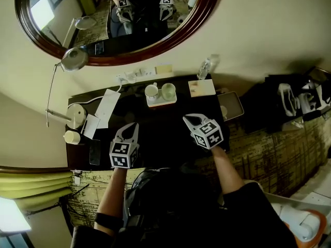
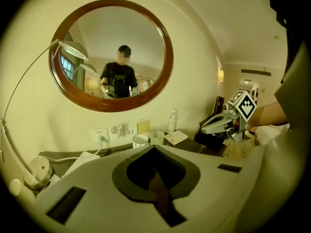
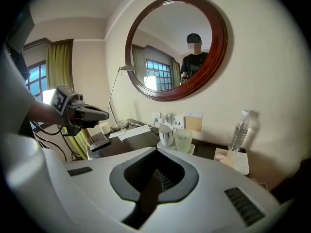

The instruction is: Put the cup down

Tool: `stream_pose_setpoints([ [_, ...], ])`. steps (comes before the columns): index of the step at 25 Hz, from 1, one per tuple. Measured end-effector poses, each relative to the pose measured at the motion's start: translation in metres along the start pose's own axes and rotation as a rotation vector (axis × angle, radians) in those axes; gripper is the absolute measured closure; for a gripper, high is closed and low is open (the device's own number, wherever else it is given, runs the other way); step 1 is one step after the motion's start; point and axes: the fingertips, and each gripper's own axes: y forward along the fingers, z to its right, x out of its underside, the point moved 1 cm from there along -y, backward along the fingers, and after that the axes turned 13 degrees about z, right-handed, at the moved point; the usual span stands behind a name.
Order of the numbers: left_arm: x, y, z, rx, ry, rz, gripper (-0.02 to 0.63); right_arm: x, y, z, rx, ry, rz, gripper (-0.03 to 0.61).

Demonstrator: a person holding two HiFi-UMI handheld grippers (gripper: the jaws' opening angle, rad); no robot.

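Observation:
A white mug (image 1: 151, 91) and a frosted glass cup (image 1: 168, 91) stand upright side by side on a small white tray (image 1: 161, 103) at the back of the dark table. My left gripper (image 1: 133, 126) hovers over the table's front left, shut and empty, well short of the tray. On the front right, my right gripper (image 1: 189, 120) is likewise shut with nothing in it. From the left gripper view the mug (image 2: 140, 140) and cup (image 2: 157, 137) lie ahead past the closed jaws (image 2: 153, 148). The right gripper view shows the mug (image 3: 166, 134) and cup (image 3: 183, 140) beyond its closed jaws (image 3: 156, 152).
A desk lamp (image 1: 74, 59) arches over the table's left end, above papers (image 1: 107, 107) and a phone (image 1: 94, 152). A water bottle (image 1: 206, 67) and a notepad (image 1: 201, 88) sit right of the tray. A round mirror (image 1: 207, 4) hangs on the wall behind.

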Motion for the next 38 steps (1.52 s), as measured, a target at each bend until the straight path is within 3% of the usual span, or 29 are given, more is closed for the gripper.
stream_pose_setpoints([
  [7,0.001,-0.005,0.005,-0.008,-0.027,0.006,0.611,0.011,-0.002,0.003,0.006,0.010,-0.021,0.578],
  [15,0.002,-0.003,-0.001,-0.027,-0.017,-0.011,0.611,0.021,0.006,0.025,0.061,-0.078,-0.078,0.545],
  [16,0.001,-0.002,-0.002,-0.031,-0.016,-0.010,0.611,0.022,0.008,0.030,0.066,-0.078,-0.077,0.521],
  [21,-0.004,-0.001,-0.005,-0.056,-0.012,-0.015,0.611,0.030,0.024,0.045,0.034,-0.058,-0.059,0.204],
  [23,-0.003,0.001,-0.006,-0.068,-0.022,-0.024,0.611,0.039,0.030,0.055,0.035,-0.065,-0.049,0.125],
  [28,0.005,0.003,-0.001,-0.080,-0.032,-0.053,0.611,0.037,0.054,0.076,0.004,-0.061,0.017,0.085],
  [32,0.011,0.009,0.000,-0.100,-0.049,-0.080,0.611,0.056,0.083,0.102,-0.022,-0.064,-0.009,0.051],
  [38,0.015,0.022,0.001,-0.109,-0.072,-0.084,0.611,0.068,0.128,0.107,-0.121,-0.111,-0.025,0.051],
])
